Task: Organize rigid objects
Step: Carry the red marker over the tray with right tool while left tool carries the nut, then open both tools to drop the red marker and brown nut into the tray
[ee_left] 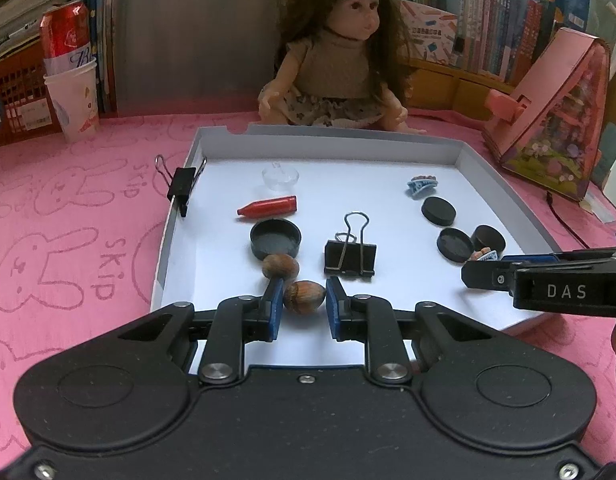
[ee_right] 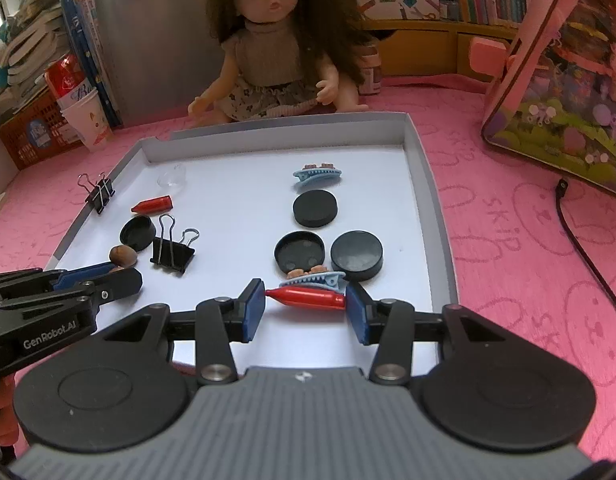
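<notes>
A white tray (ee_left: 180, 236) holds small objects. My left gripper (ee_left: 304, 300) is open around a brown nut (ee_left: 304, 297); a second nut (ee_left: 280, 267) lies just behind it. My right gripper (ee_right: 306, 304) is open around a red crayon-shaped piece (ee_right: 308, 297), with a blue hair clip (ee_right: 313, 279) right behind it. Another red piece (ee_left: 270, 205), a black lid (ee_left: 275, 237), a binder clip (ee_left: 350, 255), black discs (ee_right: 315, 209) and a second blue clip (ee_right: 317, 174) lie in the tray.
A binder clip (ee_left: 182, 186) grips the tray's left wall. A clear cup (ee_left: 280, 177) sits at the back. A doll (ee_left: 339, 64) sits behind the tray. A paper cup with a red can (ee_left: 74, 92) stands at left, a pink house box (ee_left: 555, 120) and a black cable (ee_right: 579, 240) at right.
</notes>
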